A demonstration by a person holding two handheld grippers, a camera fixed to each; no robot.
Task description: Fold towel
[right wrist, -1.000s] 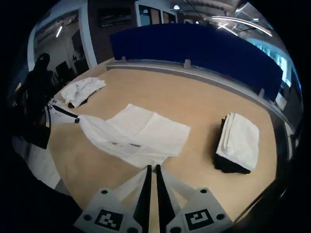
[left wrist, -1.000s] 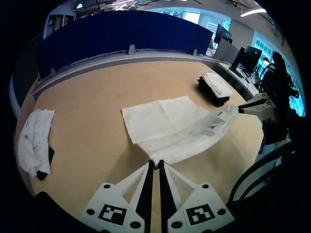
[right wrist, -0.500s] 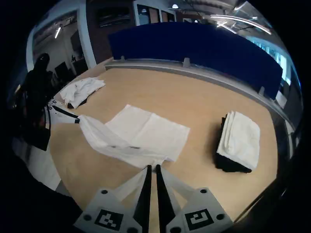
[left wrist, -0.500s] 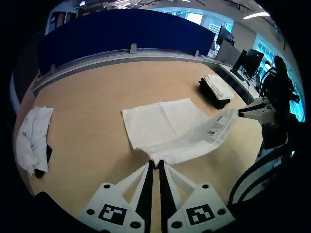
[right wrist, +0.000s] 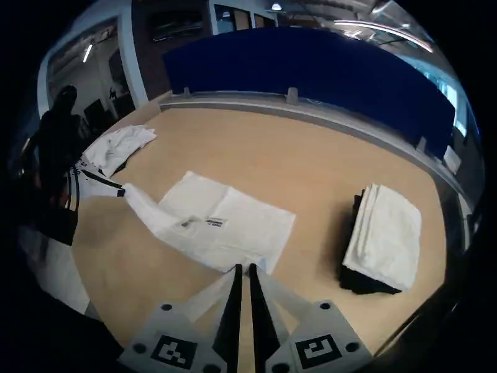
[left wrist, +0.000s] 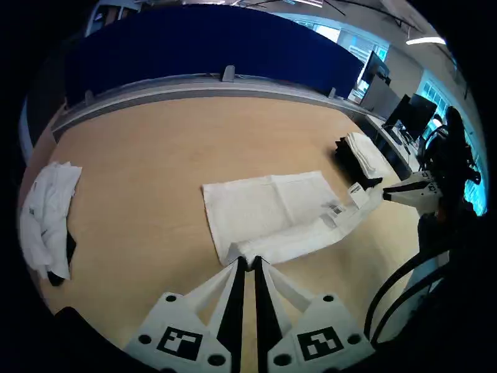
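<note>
A white towel (left wrist: 273,205) lies spread on the wooden table (left wrist: 155,143), its near edge lifted and doubled back over the rest. My left gripper (left wrist: 247,262) is shut on one corner of that edge. Off to the right, the right gripper (left wrist: 386,194) pinches the opposite corner, a label showing beside it. In the right gripper view the same towel (right wrist: 230,217) sags between my right gripper (right wrist: 243,268), shut on its corner, and the left gripper (right wrist: 121,193) at the far left.
A neat stack of folded white towels (left wrist: 363,152) (right wrist: 385,233) sits on a dark base near one table end. A crumpled white pile (left wrist: 43,217) (right wrist: 118,143) lies at the other end. A blue partition (left wrist: 205,43) lines the far edge.
Both grippers have carried the towel's lifted edge forward and lower over the flat half. The hanging fold is narrower and closer to the table.
</note>
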